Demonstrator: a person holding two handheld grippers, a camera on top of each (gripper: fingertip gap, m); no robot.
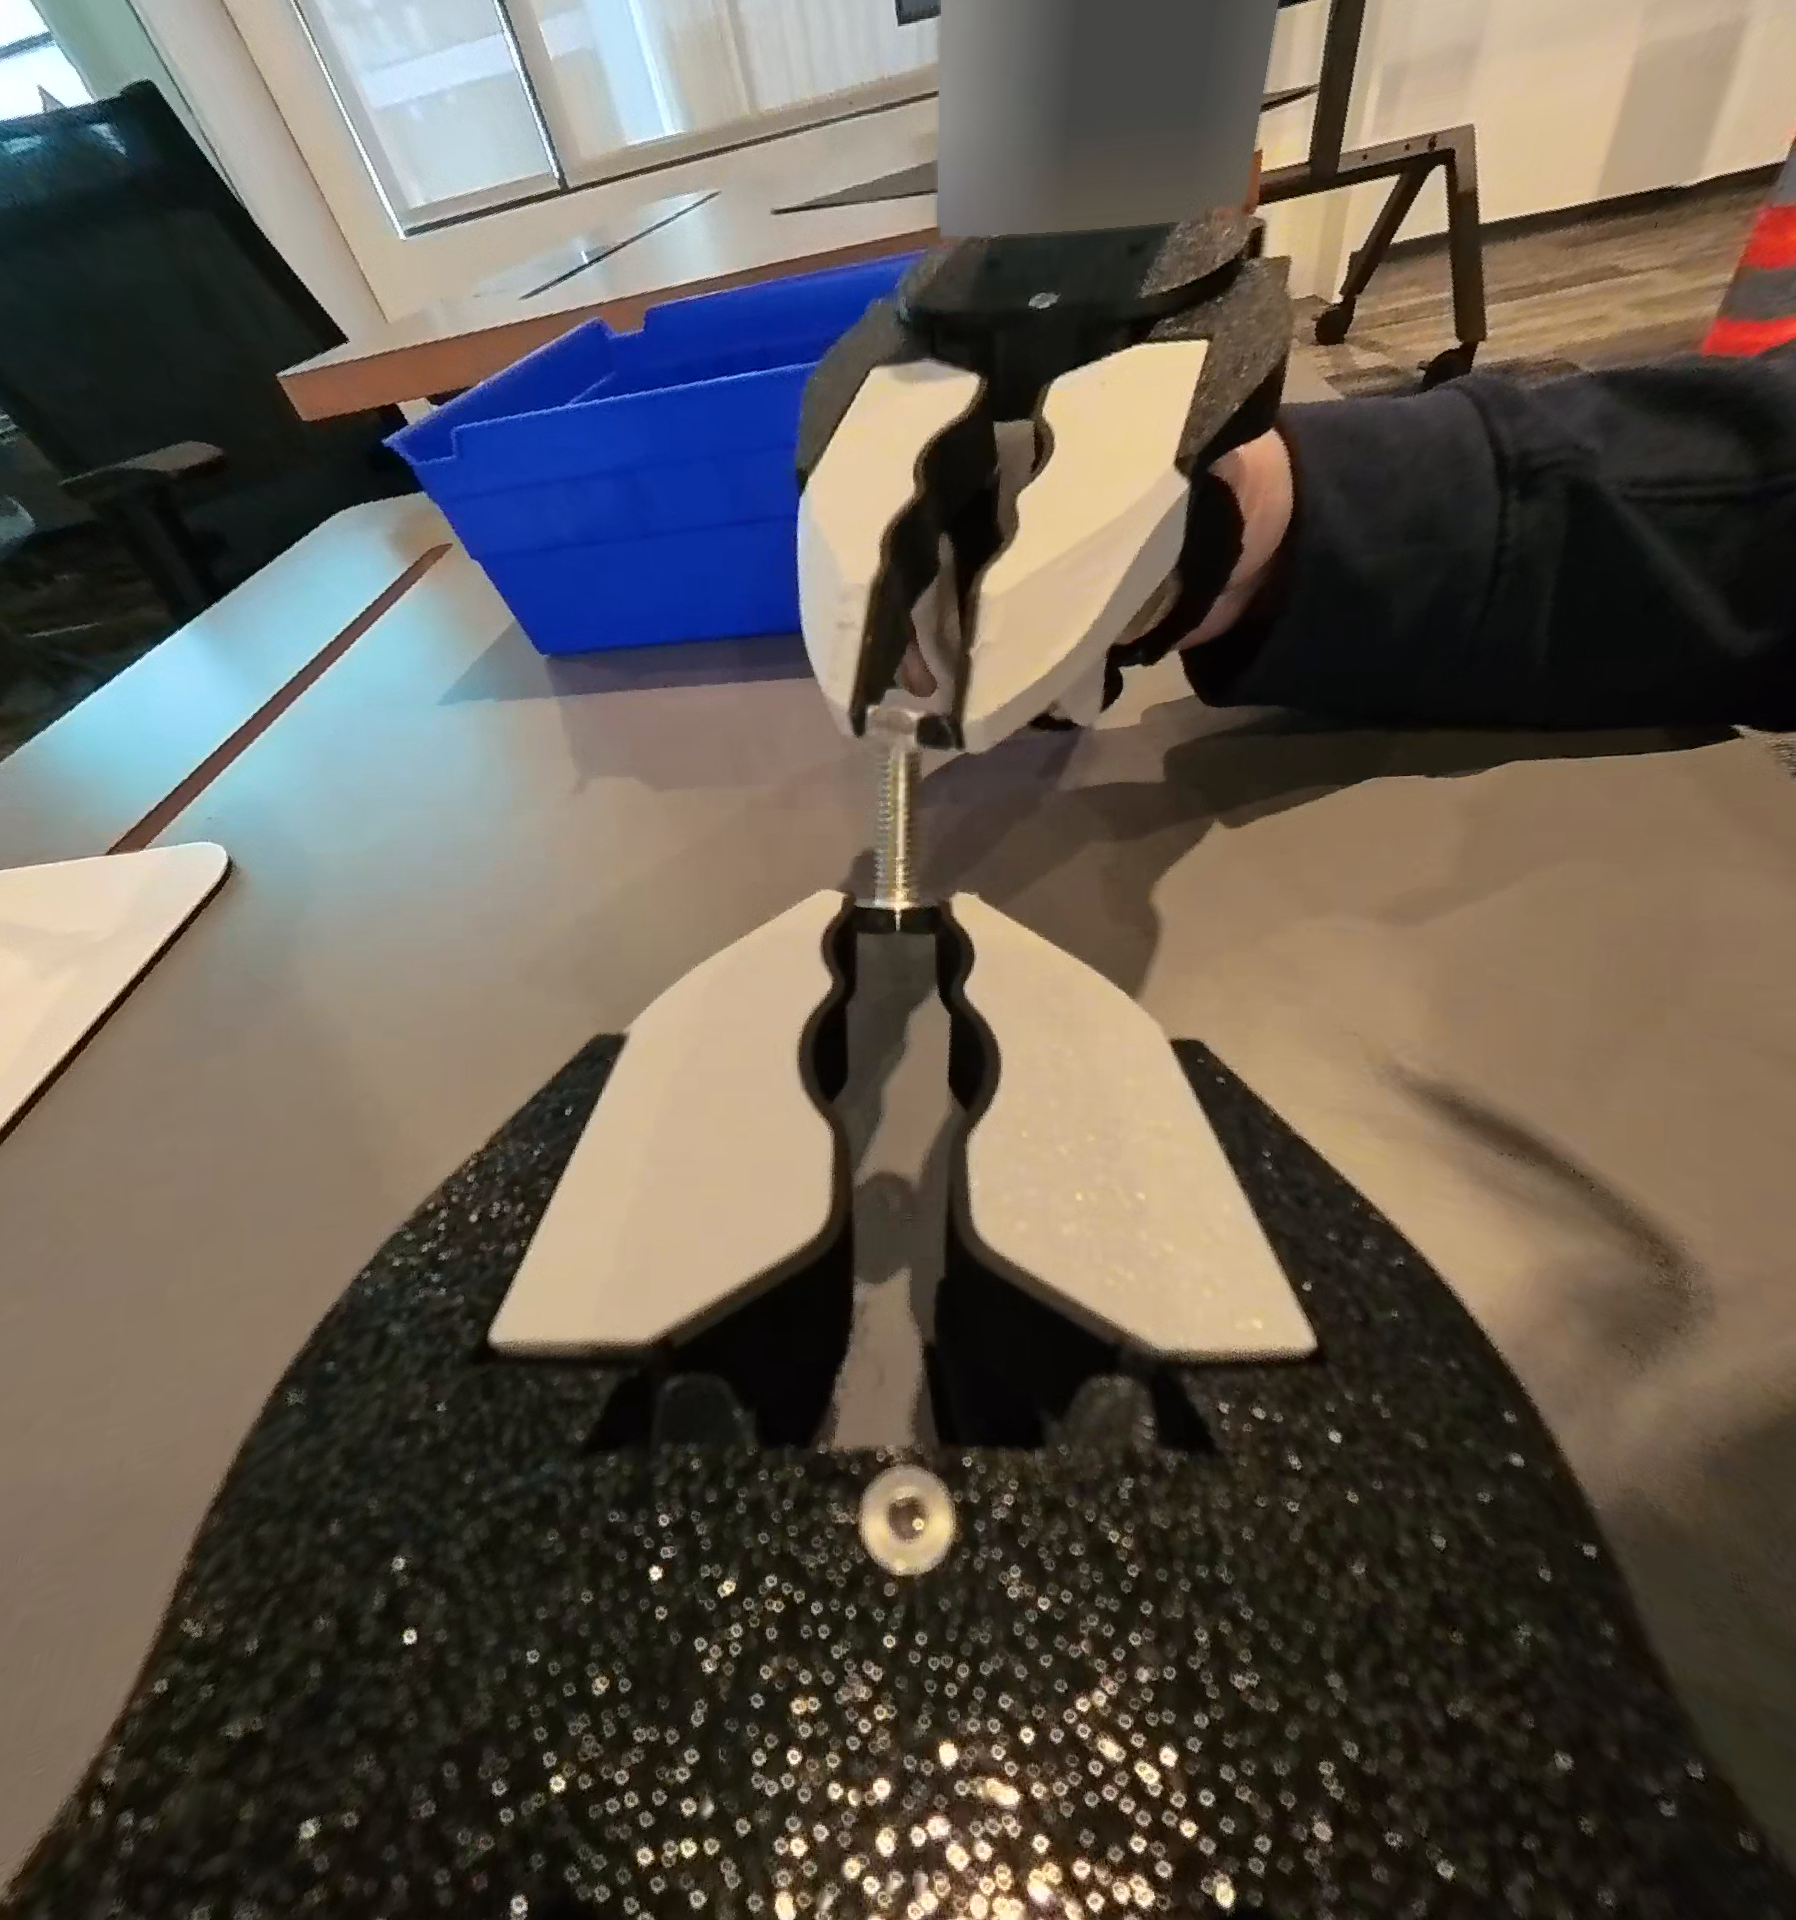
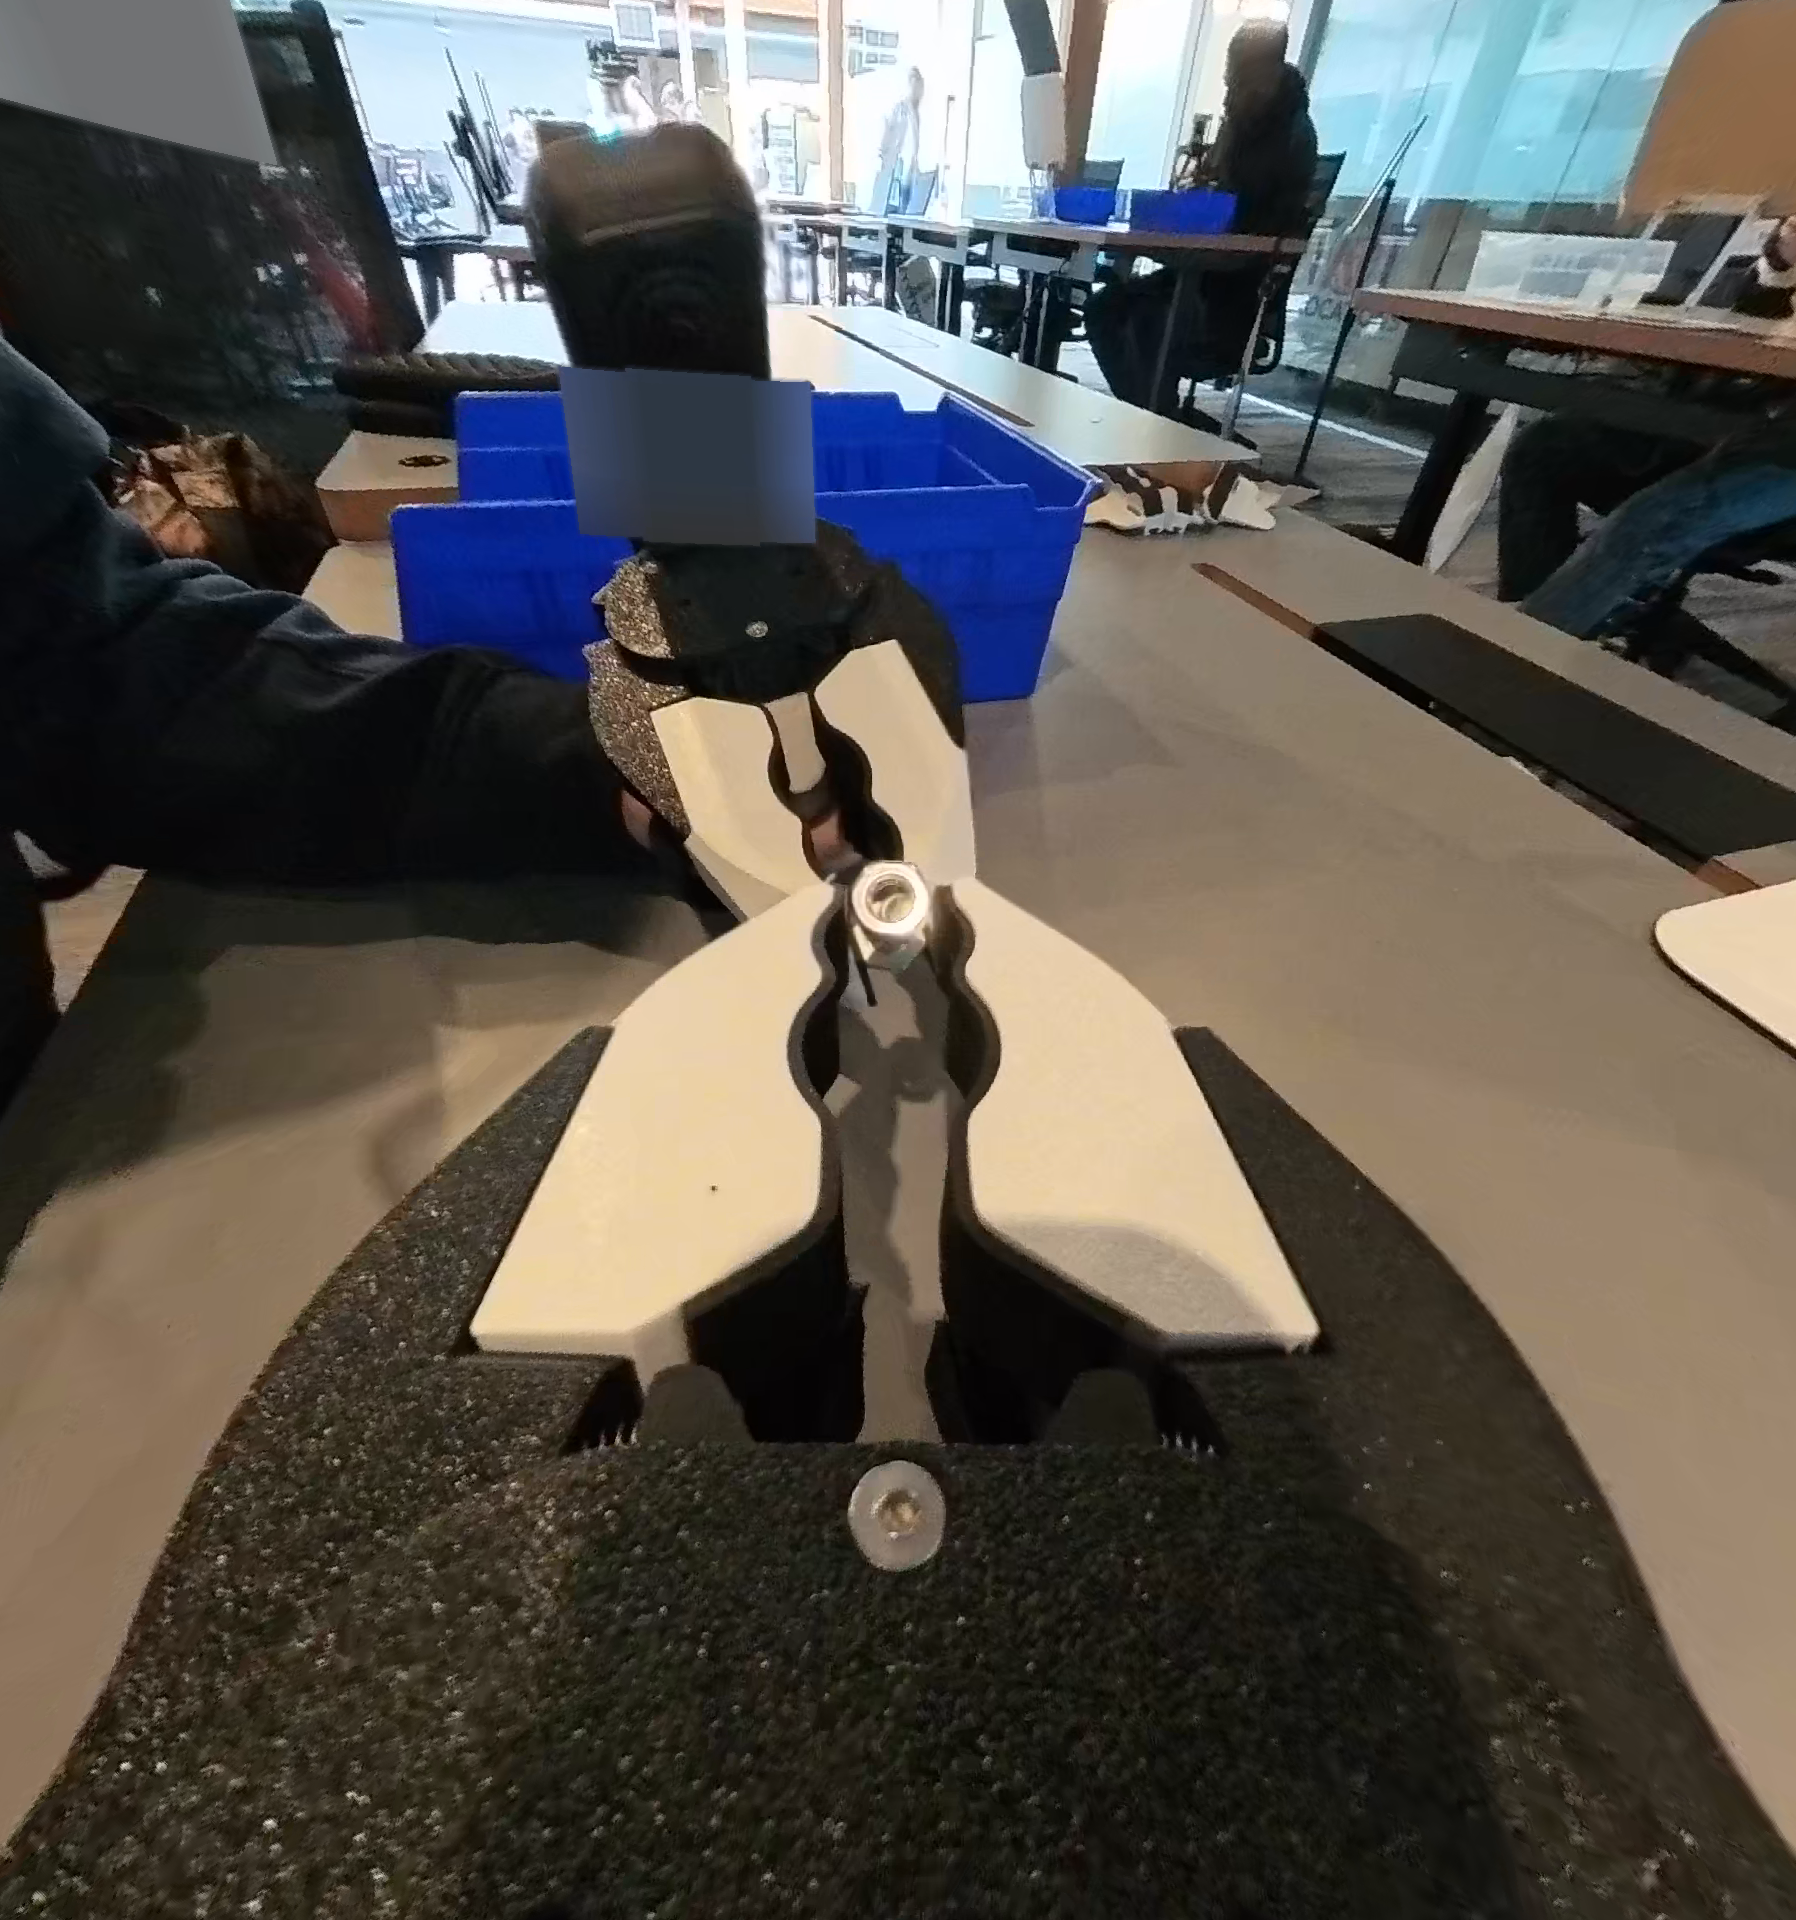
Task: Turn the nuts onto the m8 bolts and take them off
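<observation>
Bolt (image 1: 892,821), M8, steel: rigid, light, slick-threaded; seen at frame centre, above the table (image 1: 354,935). Head is clamped by right gripper (image 1: 904,727); nut (image 2: 889,920) at the far end is clamped by left gripper (image 1: 894,920). Flats are judged the best hold.

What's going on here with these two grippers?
A person works two hand-held grippers above a grey table. The left gripper has its jaws clamped on one end of a silver bolt. The right gripper grips a nut at the bolt's other end. Whether the nut is going on or coming off can't be told. A blue bin stands behind.
</observation>
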